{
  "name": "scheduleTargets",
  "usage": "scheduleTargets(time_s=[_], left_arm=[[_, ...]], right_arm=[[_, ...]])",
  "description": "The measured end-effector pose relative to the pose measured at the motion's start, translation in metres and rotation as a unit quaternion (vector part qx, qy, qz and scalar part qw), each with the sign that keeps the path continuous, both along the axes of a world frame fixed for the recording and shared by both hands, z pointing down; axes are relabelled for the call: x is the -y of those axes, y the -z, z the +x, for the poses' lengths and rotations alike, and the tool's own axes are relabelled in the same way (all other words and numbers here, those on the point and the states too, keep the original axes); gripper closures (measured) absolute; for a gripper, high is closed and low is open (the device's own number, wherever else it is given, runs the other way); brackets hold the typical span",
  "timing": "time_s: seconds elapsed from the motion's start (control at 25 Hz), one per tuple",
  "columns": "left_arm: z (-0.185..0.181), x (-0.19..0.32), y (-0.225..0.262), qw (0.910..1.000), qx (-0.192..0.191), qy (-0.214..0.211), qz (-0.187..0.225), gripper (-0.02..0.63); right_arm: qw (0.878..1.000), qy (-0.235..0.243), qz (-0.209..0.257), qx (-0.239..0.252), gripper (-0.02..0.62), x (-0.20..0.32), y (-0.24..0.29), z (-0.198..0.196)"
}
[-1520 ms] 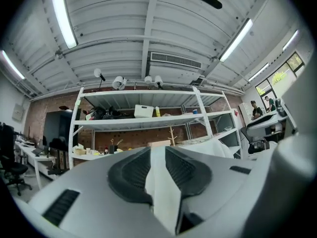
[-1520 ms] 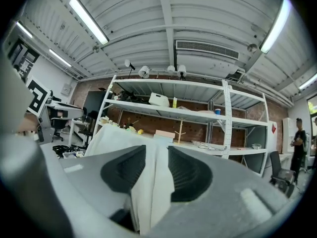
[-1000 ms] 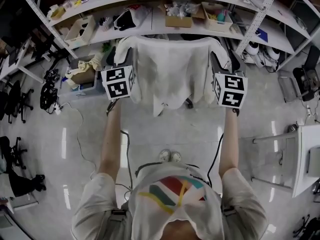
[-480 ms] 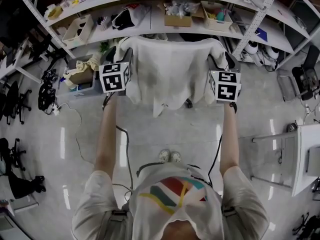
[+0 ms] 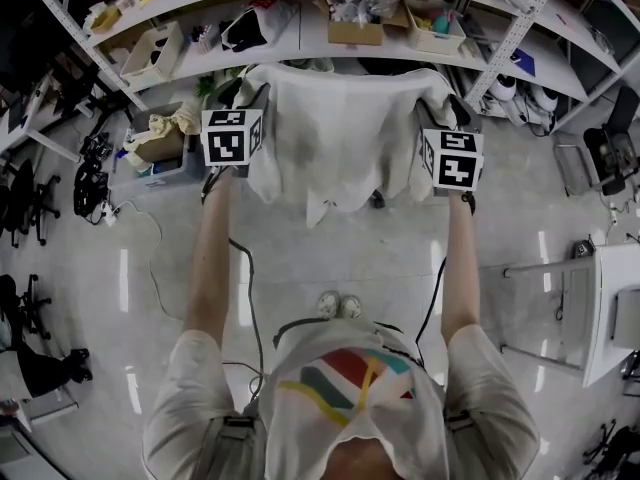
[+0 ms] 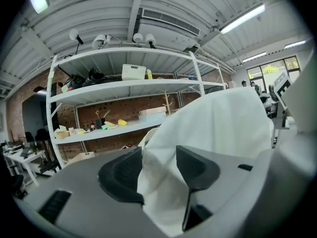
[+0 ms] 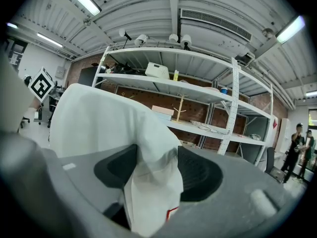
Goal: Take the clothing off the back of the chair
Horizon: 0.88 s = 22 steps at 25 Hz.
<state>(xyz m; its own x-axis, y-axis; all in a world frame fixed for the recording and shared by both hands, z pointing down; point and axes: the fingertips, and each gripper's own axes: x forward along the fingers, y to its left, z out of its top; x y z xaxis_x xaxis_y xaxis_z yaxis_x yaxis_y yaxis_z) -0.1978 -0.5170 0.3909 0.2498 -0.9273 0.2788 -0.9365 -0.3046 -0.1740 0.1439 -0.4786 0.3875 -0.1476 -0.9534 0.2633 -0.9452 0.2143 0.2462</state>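
Note:
A white garment [image 5: 335, 133] hangs spread out in the air between my two grippers, in front of the shelves. My left gripper [image 5: 252, 103] is shut on the garment's left shoulder; the white cloth [image 6: 198, 148] bunches between its black pads [image 6: 121, 175]. At the other shoulder my right gripper [image 5: 440, 108] is shut on the cloth, and the white fabric [image 7: 148, 182] is pinched between its pads [image 7: 198, 175]. The garment's lower hem [image 5: 318, 208] dangles free above the floor. The chair is hidden behind the garment.
Long white shelves [image 5: 300, 43] with boxes and bags run behind the garment. A cardboard box and a bin [image 5: 160, 148] stand on the floor at the left. A white table [image 5: 615, 308] is at the right. Cables [image 5: 150, 258] lie on the glossy floor.
Both grippers have risen and moved away from me with the garment, which now hangs higher and more stretched between them.

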Motion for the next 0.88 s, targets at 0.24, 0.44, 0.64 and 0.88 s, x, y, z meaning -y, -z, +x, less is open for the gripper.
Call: scheduleTargets(time_s=[0.24,0.44,0.64,0.88], left_arm=[[0.005,0.004,-0.007,0.9993,0.024,-0.017,-0.023,0.478],[0.012,0.005,-0.014,0.998,0.053,-0.018,-0.03,0.581],[0.012,0.005,-0.015,0.9985,0.045,-0.014,-0.029,0.589],[0.011,0.003,-0.017,0.9988,0.04,-0.007,-0.028,0.591]], right_arm=[[1.0,-0.001,0.0,-0.005,0.344,-0.002,-0.001,0.0],[1.0,-0.003,-0.005,-0.01,0.344,-0.002,-0.002,0.002],[1.0,-0.007,-0.011,-0.012,0.372,-0.003,-0.009,0.003],[0.999,0.0,-0.022,0.027,0.412,0.004,-0.015,-0.003]])
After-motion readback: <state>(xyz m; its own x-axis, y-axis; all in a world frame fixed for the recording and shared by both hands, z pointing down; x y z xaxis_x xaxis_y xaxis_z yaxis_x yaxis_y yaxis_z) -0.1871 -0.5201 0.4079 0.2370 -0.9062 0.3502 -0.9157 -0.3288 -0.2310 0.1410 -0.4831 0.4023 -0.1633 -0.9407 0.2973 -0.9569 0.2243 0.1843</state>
